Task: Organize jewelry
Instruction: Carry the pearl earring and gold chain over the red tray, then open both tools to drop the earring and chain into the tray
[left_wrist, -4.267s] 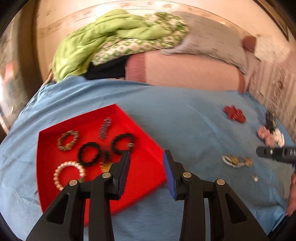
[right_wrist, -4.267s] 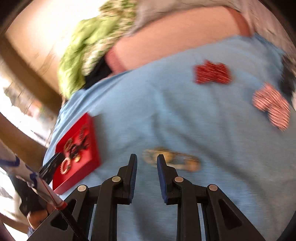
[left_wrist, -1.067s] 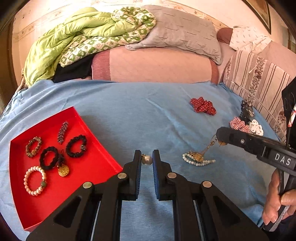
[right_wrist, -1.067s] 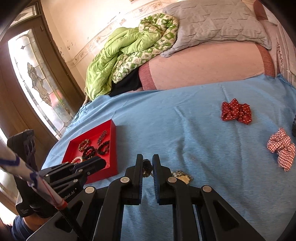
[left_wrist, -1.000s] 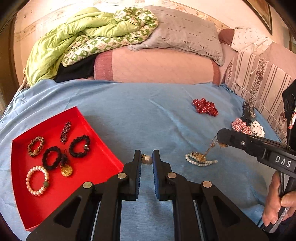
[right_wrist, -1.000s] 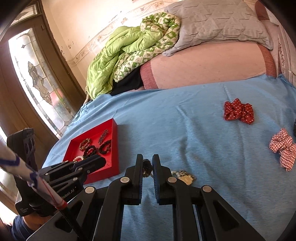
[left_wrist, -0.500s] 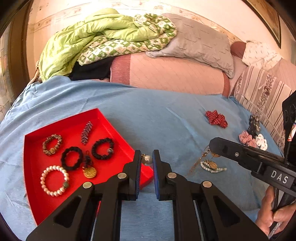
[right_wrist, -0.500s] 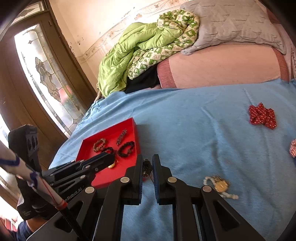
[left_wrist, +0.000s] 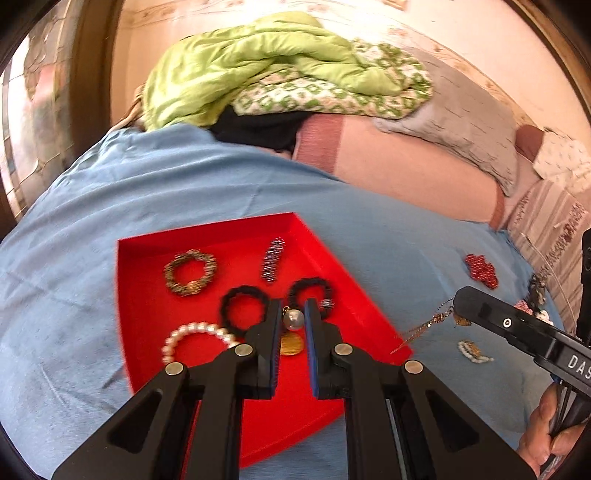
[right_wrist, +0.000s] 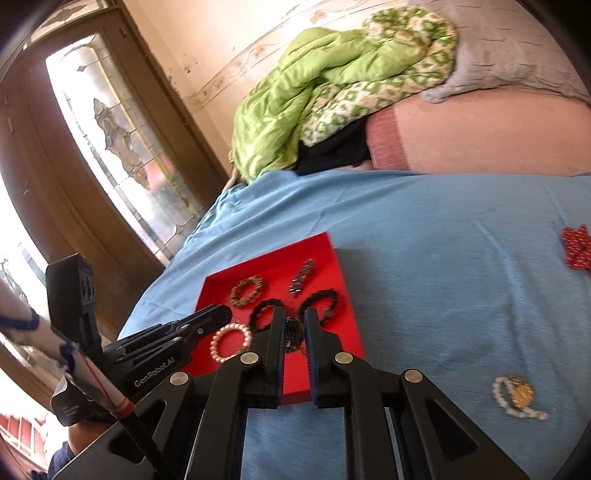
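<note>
Left gripper (left_wrist: 293, 320): jaws nearly closed on a silver bead earring (left_wrist: 294, 319), over the near part of the red tray (left_wrist: 147, 295). Right gripper (right_wrist: 294, 330): pinched on a dark pendant with gold chain (left_wrist: 424, 326), at the tray's near right edge. In tray, behind: pearl bracelet (left_wrist: 195, 338), two black bracelets (left_wrist: 243, 306). Right of tray: pearl-and-gold piece (right_wrist: 517, 397) on blue bedsheet (right_wrist: 443, 258).

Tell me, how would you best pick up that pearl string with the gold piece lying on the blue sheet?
Probably by the gold pendant, from straight above. The pearl string lies flat and loosely curled on the blue sheet, so beads could slip; the pendant is the bulkiest part and sits clear of other things.
</note>
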